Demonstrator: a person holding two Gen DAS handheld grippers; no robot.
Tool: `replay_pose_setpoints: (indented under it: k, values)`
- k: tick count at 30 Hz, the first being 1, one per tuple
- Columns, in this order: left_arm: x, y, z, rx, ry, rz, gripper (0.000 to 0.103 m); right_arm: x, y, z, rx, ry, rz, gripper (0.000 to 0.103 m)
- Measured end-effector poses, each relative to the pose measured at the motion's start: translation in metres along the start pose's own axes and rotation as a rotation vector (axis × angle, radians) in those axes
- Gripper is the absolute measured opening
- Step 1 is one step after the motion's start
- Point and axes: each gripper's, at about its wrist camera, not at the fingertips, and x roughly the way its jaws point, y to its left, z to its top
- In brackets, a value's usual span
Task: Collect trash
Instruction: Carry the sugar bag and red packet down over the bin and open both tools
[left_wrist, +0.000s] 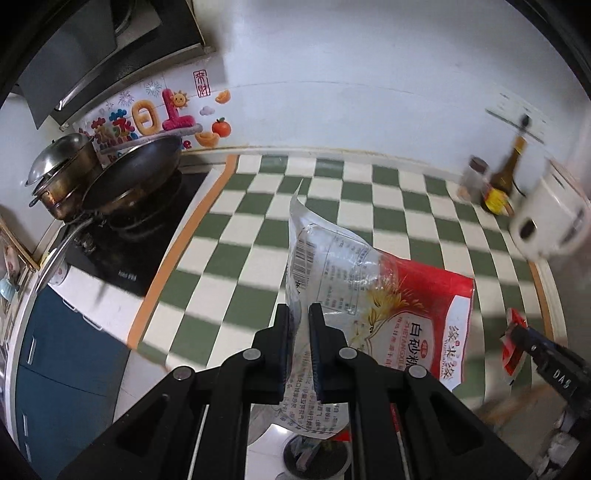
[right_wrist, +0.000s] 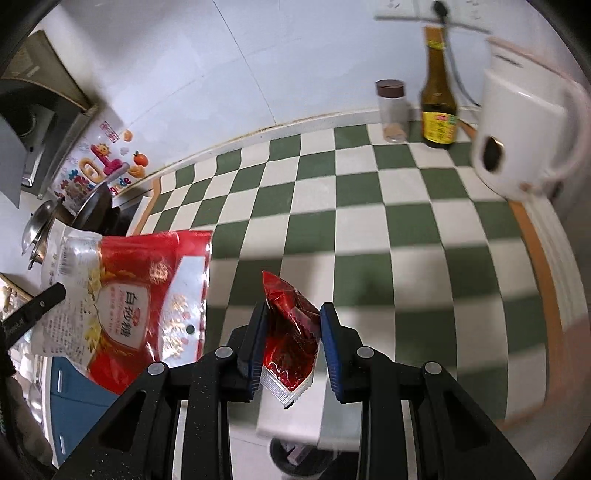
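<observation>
My left gripper (left_wrist: 299, 314) is shut on a large clear-and-red sugar bag (left_wrist: 369, 288) and holds it in the air over the checkered counter's front edge. The same bag (right_wrist: 140, 302) shows at the left of the right wrist view, with the left gripper's finger (right_wrist: 40, 302) on it. My right gripper (right_wrist: 293, 314) holds a small crinkled red foil wrapper (right_wrist: 291, 332) between its fingers, jaws fairly wide. That wrapper (left_wrist: 511, 343) and the right gripper (left_wrist: 517, 334) show at the right of the left wrist view. A dark round trash bin (left_wrist: 317, 458) lies on the floor below, also in the right wrist view (right_wrist: 295, 458).
The green-and-white checkered counter (right_wrist: 369, 206) runs to the wall. A white rice cooker (right_wrist: 524, 125), a brown sauce bottle (right_wrist: 437, 107) and a clear jar (right_wrist: 393, 110) stand at the back right. A stove with a wok (left_wrist: 136, 173) and steel pot (left_wrist: 62, 166) is at left. Blue cabinets (left_wrist: 62, 350) are below.
</observation>
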Motion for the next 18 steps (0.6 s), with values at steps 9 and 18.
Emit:
replay_pose_setpoints:
  k: [9, 18]
  values:
    - [-0.007, 0.034, -0.125, 0.098, 0.145, -0.049, 0.008, -0.064, 0.021, -0.168, 0.113, 0.056, -0.085, 0.03]
    - [0.081, 0.049, -0.226, 0.082, 0.378, 0.005, 0.008, -0.011, 0.007, -0.293, 0.162, 0.284, -0.124, 0.03]
